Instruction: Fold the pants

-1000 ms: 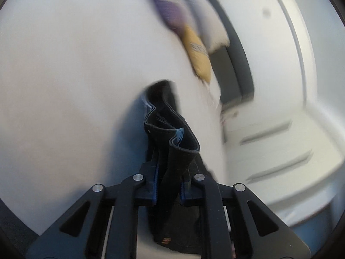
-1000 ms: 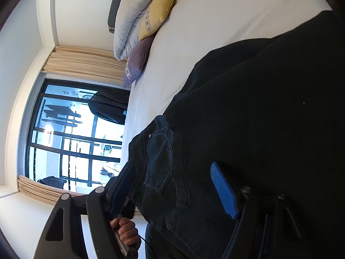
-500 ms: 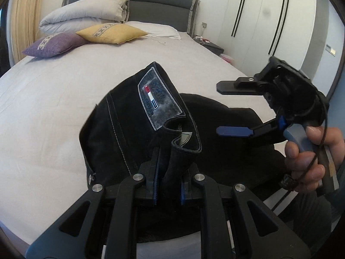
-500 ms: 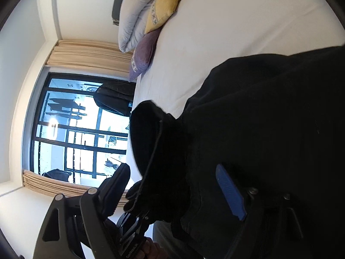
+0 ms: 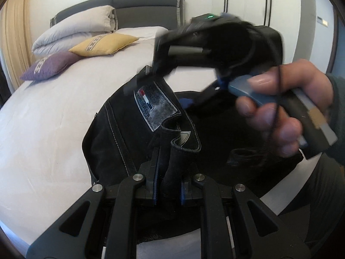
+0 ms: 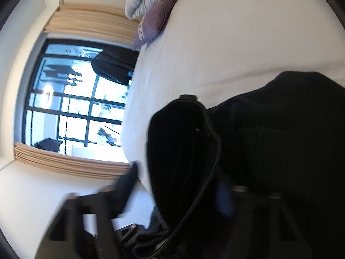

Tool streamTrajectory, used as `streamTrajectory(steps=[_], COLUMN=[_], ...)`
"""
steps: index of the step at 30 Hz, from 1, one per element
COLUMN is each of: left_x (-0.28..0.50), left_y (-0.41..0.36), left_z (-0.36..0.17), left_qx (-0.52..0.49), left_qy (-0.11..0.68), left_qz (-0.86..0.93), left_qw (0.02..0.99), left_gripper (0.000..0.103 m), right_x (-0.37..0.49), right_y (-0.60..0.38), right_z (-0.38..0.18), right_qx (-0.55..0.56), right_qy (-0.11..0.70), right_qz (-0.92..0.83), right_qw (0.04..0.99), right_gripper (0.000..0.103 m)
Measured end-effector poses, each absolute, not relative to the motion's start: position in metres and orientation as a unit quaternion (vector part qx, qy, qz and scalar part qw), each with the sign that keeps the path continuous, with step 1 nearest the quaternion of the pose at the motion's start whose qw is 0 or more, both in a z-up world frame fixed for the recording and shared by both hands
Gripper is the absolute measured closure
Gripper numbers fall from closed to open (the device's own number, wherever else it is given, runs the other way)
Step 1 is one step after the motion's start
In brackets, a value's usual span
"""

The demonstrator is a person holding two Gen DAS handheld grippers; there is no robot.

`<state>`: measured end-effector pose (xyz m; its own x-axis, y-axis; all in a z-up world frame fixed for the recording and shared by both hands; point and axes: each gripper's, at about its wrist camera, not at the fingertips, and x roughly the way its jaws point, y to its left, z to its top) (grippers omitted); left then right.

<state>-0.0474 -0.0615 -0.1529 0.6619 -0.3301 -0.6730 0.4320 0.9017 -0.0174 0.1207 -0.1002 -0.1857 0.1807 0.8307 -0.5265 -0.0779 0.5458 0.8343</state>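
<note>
Black pants lie bunched on the white bed, with a grey brand patch on the raised waistband. My left gripper is shut on the waistband and holds it up. My right gripper shows blurred in the left wrist view, open, its fingers on either side of the waistband top near the patch. In the right wrist view the right gripper is open with the dark waistband between its fingers. The rest of the pants spread to the right.
A purple cushion, a yellow cushion and a folded grey duvet lie by the dark headboard. A white wardrobe stands at the right. A large window with beige curtains is beside the bed.
My right gripper has moved in over the raised waistband, and the waistband now sits between its open fingers. My left gripper keeps its hold and has turned slightly.
</note>
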Motion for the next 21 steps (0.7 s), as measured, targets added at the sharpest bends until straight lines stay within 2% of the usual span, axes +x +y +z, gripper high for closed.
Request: streamTrajectory(steps=[1, 2, 5, 14, 21], left_x=[-0.048, -0.050, -0.054, -0.078, -0.087], left_y=[-0.063, -0.066, -0.074, -0.135, -0.206], left_z=[-0.152, -0.152, -0.150, -0.123, -0.135], left_qx=[0.079, 0.083, 0.090, 0.116, 0.143], left_qy=[0.352, 0.351, 0.351, 0.336, 0.366], left_qz=[-0.209, -0.210, -0.219, -0.286, -0.333], left_qw=[0.909, 0.909, 0.906, 0.890, 0.857], left_gripper=[0.091, 0.091, 0.091, 0.091, 0.091], right_x=[0.121, 0.120, 0.114, 0.074, 0.052], right_y=[-0.101, -0.104, -0.111, -0.176, -0.246], right_z=[-0.187, -0.188, -0.184, -0.147, -0.162], right_qx=[0.339, 0.337, 0.325, 0.305, 0.328], right_qy=[0.548, 0.546, 0.538, 0.472, 0.470], right_qz=[0.329, 0.330, 0.326, 0.312, 0.263], right_qw=[0.690, 0.693, 0.706, 0.766, 0.776], right_gripper=[0.069, 0.075, 0.081, 0.083, 0.083])
